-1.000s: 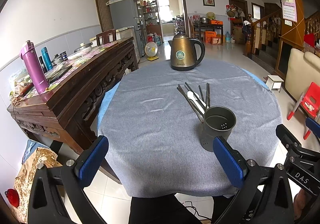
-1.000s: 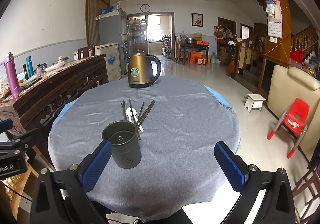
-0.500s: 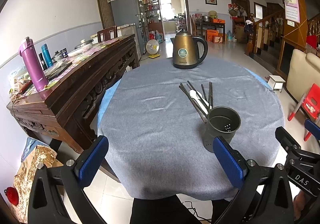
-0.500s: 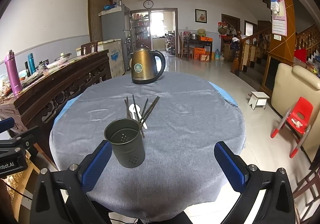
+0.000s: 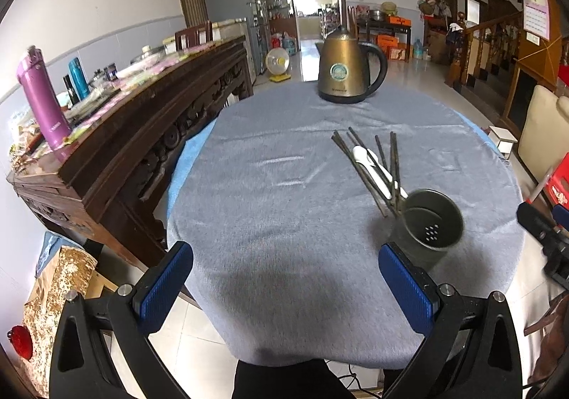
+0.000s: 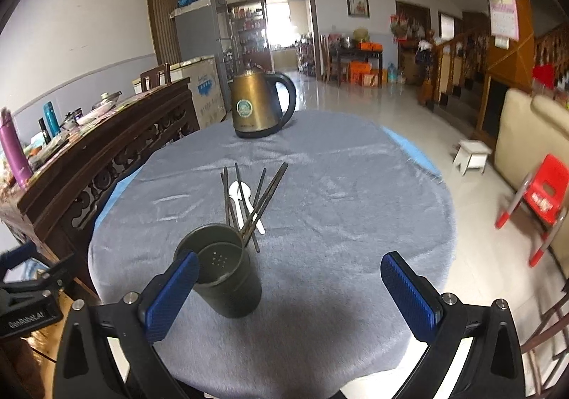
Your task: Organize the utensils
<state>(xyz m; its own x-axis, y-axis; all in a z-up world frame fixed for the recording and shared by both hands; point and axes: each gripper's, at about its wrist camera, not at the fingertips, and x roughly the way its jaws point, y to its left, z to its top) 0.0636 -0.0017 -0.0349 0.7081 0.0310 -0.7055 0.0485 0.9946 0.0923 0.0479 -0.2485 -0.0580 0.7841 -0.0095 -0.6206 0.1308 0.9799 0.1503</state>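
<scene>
Both pairs of blue-padded fingers are spread wide and hold nothing: the left gripper (image 5: 286, 283) hangs over the near edge of the counter (image 5: 270, 206), and the right gripper (image 6: 290, 292) hangs over the same edge further to the right. The utensil holder (image 6: 222, 278), a dark perforated metal cup, stands upright near that near edge, just behind the left finger (image 6: 170, 295) of the right gripper and beside the right finger (image 5: 405, 290) of the left one. The utensils lie flat on the grey cloth just beyond the cup, toward the middle of the counter: several dark chopsticks (image 6: 263, 199) fanned out, with a white spoon (image 6: 242, 201) among them. Their near ends reach the cup's rim. A brass-coloured kettle (image 5: 343, 69) stands at the far edge, well apart. Nothing is in the cup yet, so the task looks barely begun. The risk lies in the crowding: the chopsticks are thin, overlapping and close to the cloth, so a pinch may take two at once or slip off. A finger reaching past the cup could also knock it over, since it looks light and empty.
</scene>
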